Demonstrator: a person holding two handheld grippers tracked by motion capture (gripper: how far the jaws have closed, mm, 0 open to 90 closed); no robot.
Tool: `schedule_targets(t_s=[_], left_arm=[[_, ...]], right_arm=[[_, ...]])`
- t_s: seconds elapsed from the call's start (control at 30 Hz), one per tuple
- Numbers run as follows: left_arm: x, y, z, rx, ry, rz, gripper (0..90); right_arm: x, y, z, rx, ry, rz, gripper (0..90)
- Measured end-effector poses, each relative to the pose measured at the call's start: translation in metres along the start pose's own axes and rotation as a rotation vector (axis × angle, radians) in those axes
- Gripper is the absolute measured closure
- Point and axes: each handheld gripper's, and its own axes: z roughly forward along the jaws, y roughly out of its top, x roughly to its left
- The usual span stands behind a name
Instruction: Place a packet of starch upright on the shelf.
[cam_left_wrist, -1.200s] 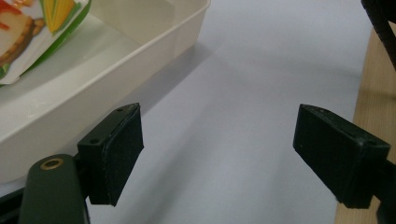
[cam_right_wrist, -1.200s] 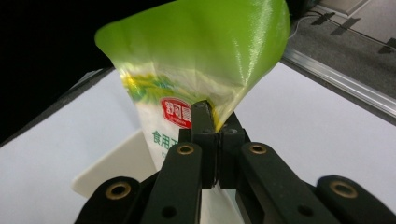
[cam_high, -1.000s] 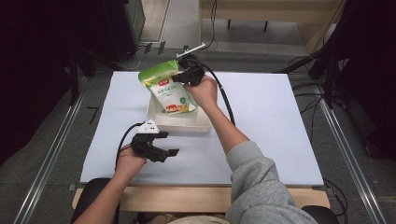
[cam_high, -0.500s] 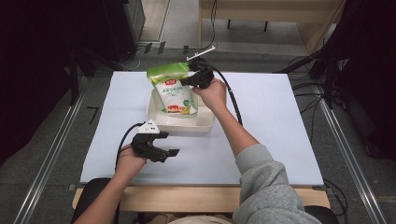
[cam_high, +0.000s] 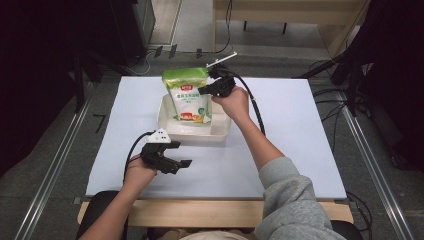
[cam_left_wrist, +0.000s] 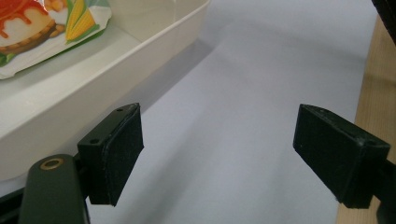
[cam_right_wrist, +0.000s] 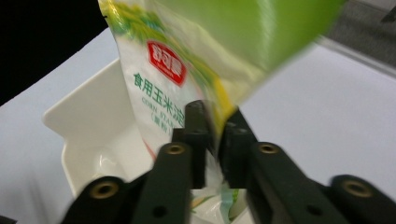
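Here we see the right gripper (cam_high: 206, 90) clamping a green-and-white printed pouch (cam_high: 189, 97) upright in a white plastic tray (cam_high: 220, 131); the left gripper (cam_high: 181, 154) rests wide open, empty, on the white-covered desk (cam_high: 300, 130) above grey floor (cam_high: 45, 150).

Upright pouch (cam_high: 189, 97) fills the tray (cam_high: 220, 131) middle; bare white tabletop (cam_high: 295, 130) surrounds it.

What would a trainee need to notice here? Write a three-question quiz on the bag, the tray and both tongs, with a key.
1. True or false: the right tongs are shut on the side edge of the bag.
2. Where does the bag's bottom sit?
A. on the bare table cover
B. inside the white tray
C. on the floor
3. Fill in: the left tongs rest near the tray's front wall with jaws ____.

Key: 1 true. 2 B. 3 open, holding nothing.
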Motion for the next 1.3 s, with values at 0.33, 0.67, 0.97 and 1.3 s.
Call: schedule_targets(t_s=[0.33, 0.67, 0.97, 1.3], left_arm=[[0.000, 0.000, 0.001, 0.006, 0.003, 0.000, 16.7], [0.000, 0.000, 0.001, 0.010, 0.004, -0.001, 16.7], [-0.001, 0.001, 0.001, 0.022, 0.013, 0.003, 16.7], [-0.001, 0.000, 0.002, 0.022, 0.014, 0.005, 16.7]], right_arm=[[-0.002, -0.007, -0.018, -0.006, 0.044, 0.008, 58.1], [0.000, -0.029, -0.043, -0.047, 0.036, -0.070, 47.2], [0.003, -0.052, -0.065, -0.062, 0.043, -0.075, 46.4], [0.003, -0.083, -0.083, -0.060, 0.036, -0.053, 46.1]])
